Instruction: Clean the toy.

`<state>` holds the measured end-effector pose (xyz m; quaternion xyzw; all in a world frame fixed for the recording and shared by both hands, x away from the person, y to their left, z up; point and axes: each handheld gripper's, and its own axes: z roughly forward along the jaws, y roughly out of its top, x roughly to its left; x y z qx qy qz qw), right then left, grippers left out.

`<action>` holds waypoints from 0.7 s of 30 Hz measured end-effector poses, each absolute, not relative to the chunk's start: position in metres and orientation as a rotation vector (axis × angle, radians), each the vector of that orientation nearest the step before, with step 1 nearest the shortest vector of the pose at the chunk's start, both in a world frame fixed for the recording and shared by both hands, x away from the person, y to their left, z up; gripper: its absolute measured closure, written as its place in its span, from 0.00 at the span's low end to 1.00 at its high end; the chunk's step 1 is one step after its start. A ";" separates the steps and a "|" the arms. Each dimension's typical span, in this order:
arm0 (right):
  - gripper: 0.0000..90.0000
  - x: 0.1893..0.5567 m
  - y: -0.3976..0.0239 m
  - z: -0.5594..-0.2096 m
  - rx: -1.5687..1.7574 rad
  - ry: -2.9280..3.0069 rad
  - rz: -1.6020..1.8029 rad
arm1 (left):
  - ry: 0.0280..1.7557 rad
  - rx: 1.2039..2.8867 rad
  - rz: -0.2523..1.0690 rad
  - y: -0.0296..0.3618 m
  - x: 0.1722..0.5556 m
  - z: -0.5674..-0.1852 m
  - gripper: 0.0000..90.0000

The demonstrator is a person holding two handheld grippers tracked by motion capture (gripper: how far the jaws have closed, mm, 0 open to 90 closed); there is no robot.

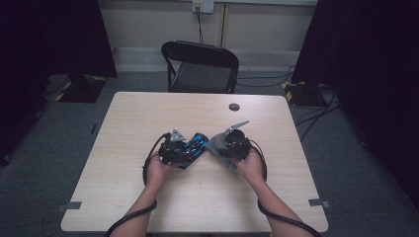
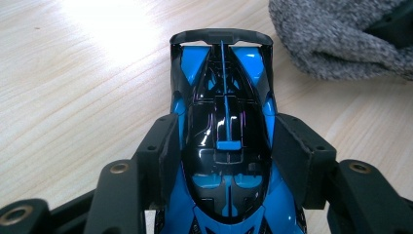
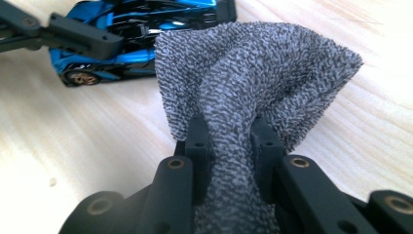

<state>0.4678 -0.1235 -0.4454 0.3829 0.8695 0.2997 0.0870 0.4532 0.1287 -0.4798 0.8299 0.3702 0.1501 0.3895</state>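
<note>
A glossy blue and black toy race car point(image 2: 225, 136) rests on the wooden table, and my left gripper point(image 2: 225, 156) is shut on it, pads pressed against both flanks. In the high view the car point(image 1: 194, 146) pokes out to the right of the left gripper point(image 1: 185, 150). My right gripper point(image 3: 229, 141) is shut on a bunched grey cloth point(image 3: 253, 73), whose loose end fans out just short of the car point(image 3: 141, 34). From above, the cloth point(image 1: 216, 144) and right gripper point(image 1: 222, 148) sit just right of the car. The cloth point(image 2: 336, 34) lies beyond the car's rear wing.
The light wooden table point(image 1: 197, 197) has a small dark round disc point(image 1: 234, 106) near its far edge. A black folding chair point(image 1: 200, 66) stands behind the table. Cables trail from both grippers off the near edge.
</note>
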 end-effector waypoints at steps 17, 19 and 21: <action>0.83 0.483 -0.133 -0.457 1.244 2.521 0.836 | 0.939 2.119 0.388 0.129 0.453 -0.479 0.49; 0.83 0.484 -0.133 -0.460 1.251 2.518 0.824 | 0.938 2.119 0.388 0.129 0.453 -0.479 0.49; 0.83 0.484 -0.132 -0.463 1.246 2.516 0.804 | 0.938 2.120 0.388 0.129 0.453 -0.479 0.49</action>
